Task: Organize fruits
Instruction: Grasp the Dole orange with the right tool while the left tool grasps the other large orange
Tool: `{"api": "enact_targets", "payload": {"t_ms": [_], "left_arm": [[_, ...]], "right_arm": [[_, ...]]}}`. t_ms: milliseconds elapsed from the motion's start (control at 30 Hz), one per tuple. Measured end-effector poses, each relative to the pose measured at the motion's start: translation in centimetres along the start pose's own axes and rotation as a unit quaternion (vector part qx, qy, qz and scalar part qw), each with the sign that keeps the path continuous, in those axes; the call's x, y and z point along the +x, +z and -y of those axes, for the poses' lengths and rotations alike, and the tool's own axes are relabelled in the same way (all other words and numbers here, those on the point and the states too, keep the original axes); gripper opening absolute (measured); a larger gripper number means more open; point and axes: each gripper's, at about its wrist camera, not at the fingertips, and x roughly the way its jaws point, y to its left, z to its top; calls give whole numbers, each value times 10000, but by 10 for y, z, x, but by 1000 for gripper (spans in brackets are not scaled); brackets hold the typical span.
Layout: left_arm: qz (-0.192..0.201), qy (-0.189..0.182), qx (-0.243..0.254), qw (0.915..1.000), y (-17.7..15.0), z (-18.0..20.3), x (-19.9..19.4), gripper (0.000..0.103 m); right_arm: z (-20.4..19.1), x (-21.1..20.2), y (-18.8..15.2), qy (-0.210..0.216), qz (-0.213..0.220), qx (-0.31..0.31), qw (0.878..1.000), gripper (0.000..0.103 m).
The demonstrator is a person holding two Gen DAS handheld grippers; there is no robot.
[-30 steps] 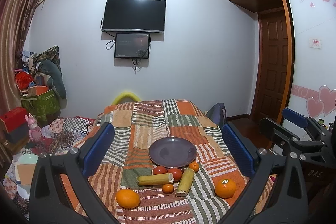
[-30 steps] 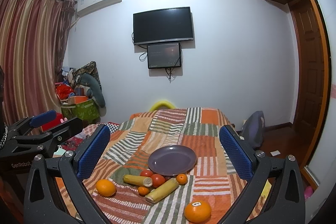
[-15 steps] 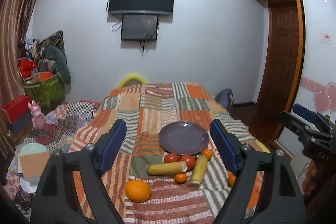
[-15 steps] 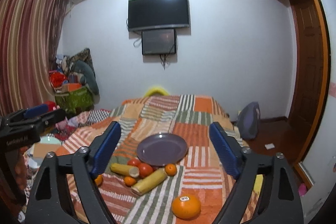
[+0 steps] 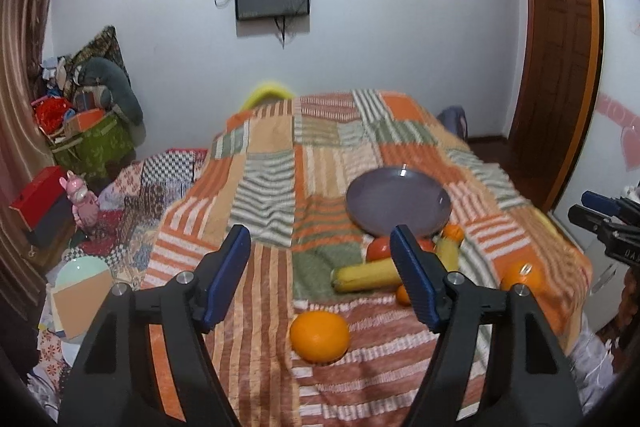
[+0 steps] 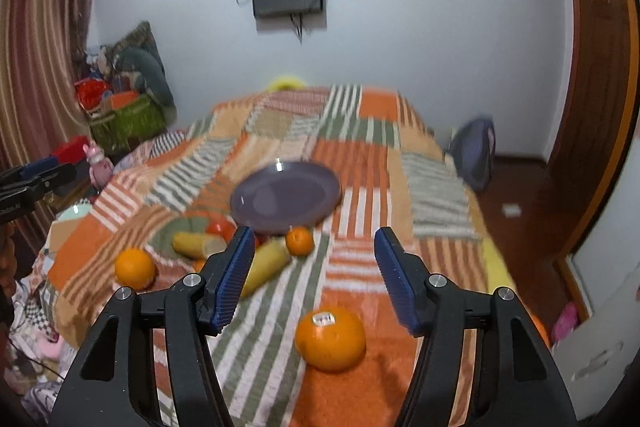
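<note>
A purple plate (image 5: 399,201) lies on the striped patchwork blanket (image 5: 272,187). Just in front of it are two corn cobs (image 5: 368,274), a tomato (image 5: 378,249) and small tangerines (image 5: 454,231). One large orange (image 5: 319,335) sits ahead of and below my left gripper (image 5: 320,233). A second large orange (image 6: 330,339), with a sticker, sits below my right gripper (image 6: 315,233). Both grippers' jaws are closing in the air with nothing between the pads. In the right wrist view I also see the plate (image 6: 285,197), a corn cob (image 6: 264,267) and the other orange (image 6: 135,268).
The blanket covers a bed that drops off at its near and side edges. Boxes, a green bag (image 5: 94,143) and a pink toy (image 5: 82,201) crowd the floor at left. A backpack (image 6: 474,155) and a wooden door (image 5: 560,67) are at right. Screens hang on the far wall.
Both grippers have sunk and tilted down toward the bed, so the fruit looks larger and closer. The jaws of both have narrowed. The fruit and plate have not moved.
</note>
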Motion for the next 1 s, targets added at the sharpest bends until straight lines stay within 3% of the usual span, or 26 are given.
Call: {"api": "enact_targets", "payload": {"t_ms": [233,533,767,867,1000], "left_arm": [[-696,-99,91,9975,-22,-12,43,73],[-1699,-239,-121,9851,-59,-25,96,73],[-2060,-359,-218,9777,-76,-21,113,73],[-2130,-431,-274,9757,-81,-20,119,78],[-2223,-522,-355,9729,-85,-20,130,79]], "right_arm": [[21,30,-16,56,-730,238,9970,59],[29,54,-39,93,-1331,393,9903,59],[29,74,-51,214,-1730,509,9834,59],[27,79,-54,229,-1804,514,9820,68],[25,87,-58,262,-1942,493,9794,70]]}}
